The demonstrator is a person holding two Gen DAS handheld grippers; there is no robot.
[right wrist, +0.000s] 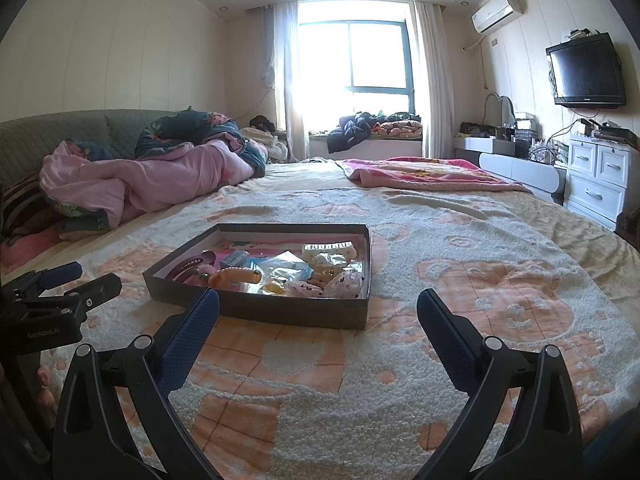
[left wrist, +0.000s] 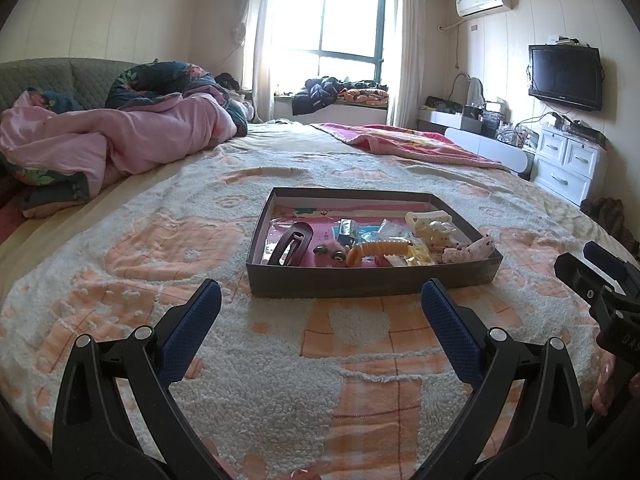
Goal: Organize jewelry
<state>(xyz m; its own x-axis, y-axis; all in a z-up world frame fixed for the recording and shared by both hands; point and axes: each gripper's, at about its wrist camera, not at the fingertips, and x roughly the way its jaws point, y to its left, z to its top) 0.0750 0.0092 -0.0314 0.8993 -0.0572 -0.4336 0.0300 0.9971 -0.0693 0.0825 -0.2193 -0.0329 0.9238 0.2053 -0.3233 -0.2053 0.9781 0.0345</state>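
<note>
- A shallow dark cardboard box (left wrist: 372,280) sat on a fleecy peach-and-white blanket (left wrist: 280,380) covering the bed; every place below is told from that box.
- The left gripper (left wrist: 320,296) hovered just short of the box's near wall, its two blue-padded fingers (left wrist: 196,328) spread wide with nothing between them.
- The right gripper (right wrist: 318,306) hung near the box's near right corner, its fingers likewise set wide apart and empty.
- Inside the box, at the left end, lay a dark maroon hair clip (left wrist: 290,242).
- Just right of that clip lay a small pink fuzzy piece with two dark eyes (left wrist: 330,254), and beside it an orange ribbed hair claw (left wrist: 376,250).
- Toward the box's far right part rested a cream claw clip (left wrist: 430,222), with clear plastic packets (left wrist: 394,230) lying between it and the orange claw.
- At the box's near right corner lay a white dotted fabric scrunchie (left wrist: 472,250), touching the wall.
- Beyond the box, to its far left, a pink quilt (left wrist: 120,140) was heaped on the bed.
- Beyond the box, to its far right, a pink blanket (left wrist: 408,142) lay flat.
- In the left wrist view the right gripper's black frame showed well to the right of the box.
</note>
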